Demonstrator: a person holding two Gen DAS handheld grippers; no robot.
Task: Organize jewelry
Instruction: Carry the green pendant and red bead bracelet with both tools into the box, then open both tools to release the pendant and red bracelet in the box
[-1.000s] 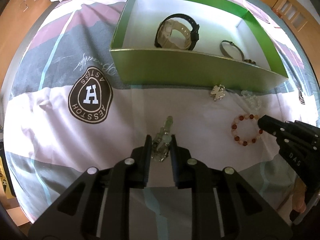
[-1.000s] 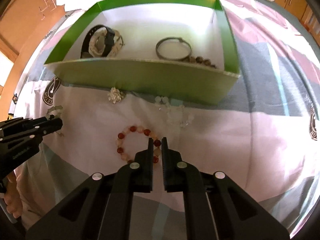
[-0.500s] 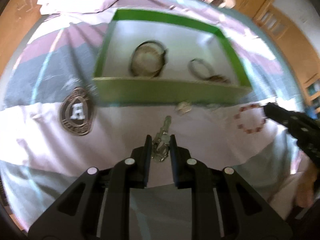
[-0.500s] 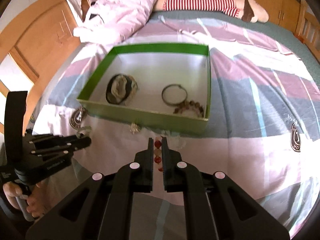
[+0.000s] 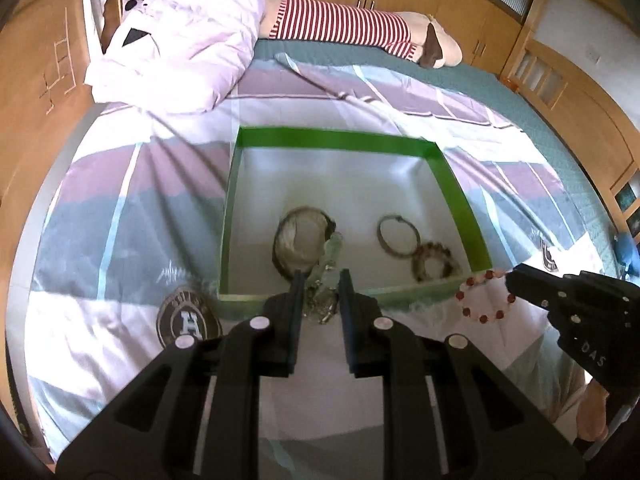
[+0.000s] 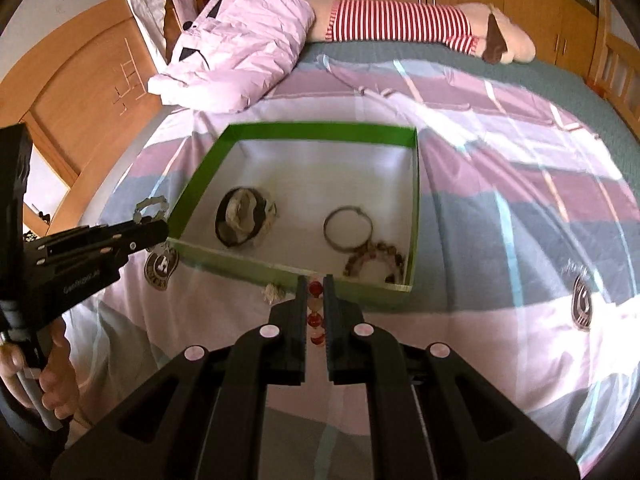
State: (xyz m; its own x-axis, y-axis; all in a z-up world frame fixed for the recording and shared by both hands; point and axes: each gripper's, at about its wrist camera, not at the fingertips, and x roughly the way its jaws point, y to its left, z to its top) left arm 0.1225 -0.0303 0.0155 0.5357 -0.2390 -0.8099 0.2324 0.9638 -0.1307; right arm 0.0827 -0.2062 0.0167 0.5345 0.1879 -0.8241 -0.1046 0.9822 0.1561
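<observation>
Left gripper (image 5: 319, 285) clamped on pale green bracelet (image 5: 326, 272), long axis running away from the camera, far end tipped slightly right, held above the near wall of green box (image 5: 456, 188). Right gripper (image 6: 316, 286) pinched on red bead bracelet (image 6: 315, 308), edge-on, hanging off the box's near right corner. Small silver charm (image 6: 273, 293) on bedspread (image 6: 500, 184) against the near wall. Inside: watch (image 6: 244, 216) left, metal bangle (image 6: 347, 227) and brown bead bracelet (image 6: 374, 262) right. Beyond, pillow (image 6: 240, 40) and striped plush toy (image 6: 408, 22).

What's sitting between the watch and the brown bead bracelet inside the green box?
A thin metal bangle, touching the brown bead bracelet and apart from the watch; clearest in the right wrist view.
</observation>
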